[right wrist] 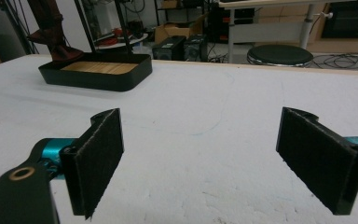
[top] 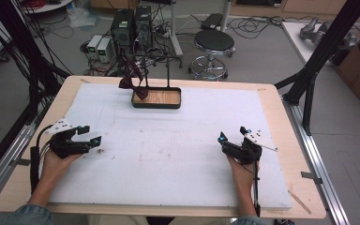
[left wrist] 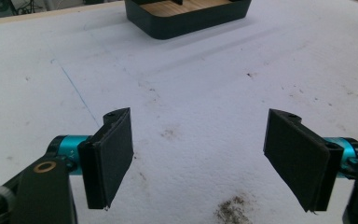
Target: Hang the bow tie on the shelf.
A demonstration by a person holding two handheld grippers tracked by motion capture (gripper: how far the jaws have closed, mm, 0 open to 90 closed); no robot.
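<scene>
We rest the left gripper [top: 90, 136] near the bench's left edge, jaws wide and empty, with the right gripper [top: 232, 137] likewise open at the right. The dark red bow tie [top: 133, 80] hangs on the rack above the black tray [top: 156, 104], far centre. We judge nothing blocks the white foam pad [top: 168, 154]; next comes a forward reach.

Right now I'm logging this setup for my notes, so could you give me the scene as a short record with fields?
surface: white foam mat on a wooden table
tray: dark, wood-floored tray at the far middle of the mat
stand: thin black rack rising from the tray
hanging item: dark red bow tie on the rack, its lower end in the tray
left claw: open, empty, low over the mat
right claw: open, empty, low over the mat
</scene>
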